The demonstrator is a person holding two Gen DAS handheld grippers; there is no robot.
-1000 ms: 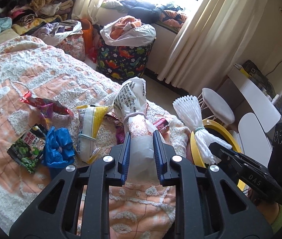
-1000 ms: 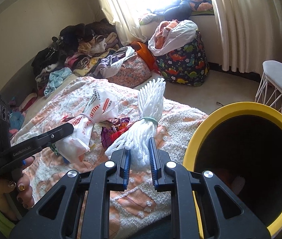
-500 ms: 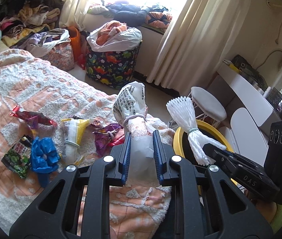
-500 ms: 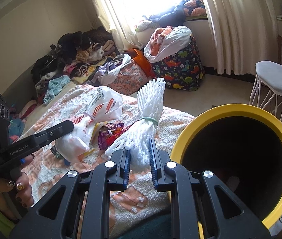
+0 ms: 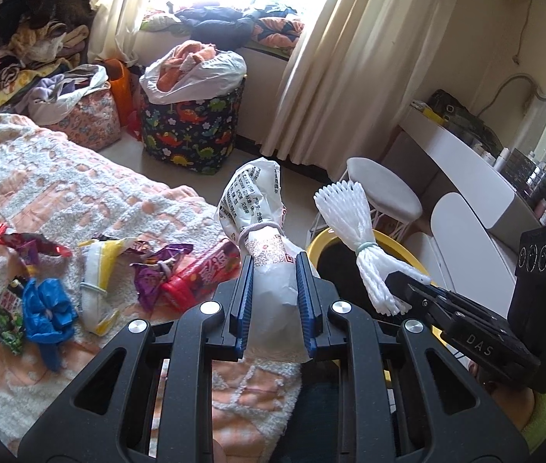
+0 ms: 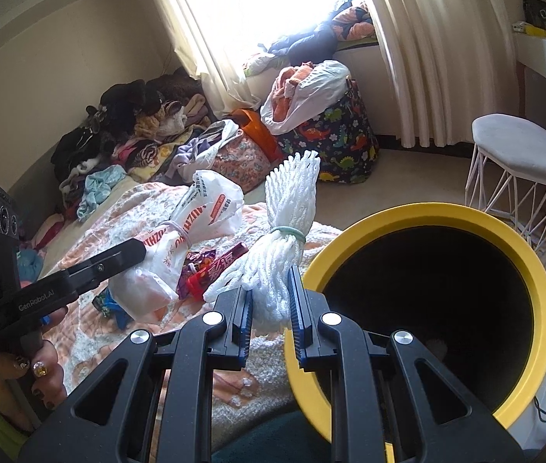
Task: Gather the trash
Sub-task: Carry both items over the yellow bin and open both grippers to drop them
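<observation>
left to right on the peach and white tufted bedspread (image 5: 80, 193): red and purple foil wrapper (image 5: 26, 241), green snack packet (image 5: 2, 308) with a knotted blue plastic bag (image 5: 47, 306) on top of it, yellow and white banded wrapper (image 5: 97, 281), purple crumpled wrapper (image 5: 157, 270), and a red flat candy pack (image 5: 199, 274) touching the purple one. behind the bed i see a dinosaur print fabric bin (image 5: 192, 127) stuffed with a white bag of clothes.

my left gripper (image 5: 275, 301) is clenched on a white printed plastic bag tied with a rubber band (image 5: 261, 227), bag upright, held above the bed edge. in the right wrist view that same bag (image 6: 180, 247) sits in the left gripper (image 6: 138, 249), near the foam bundle.

my right gripper (image 6: 271, 308) is clamped on a white foam net sleeve bundle with a green band (image 6: 284, 239), fanned end up, just beside the rim of the round yellow trash bin with dark inside (image 6: 419, 212), not over the opening as far as i can tell. in the left view the bundle (image 5: 354, 231) shows in front of the bin (image 5: 321, 237). white wire leg stool (image 6: 520, 154) right of the bin.
</observation>
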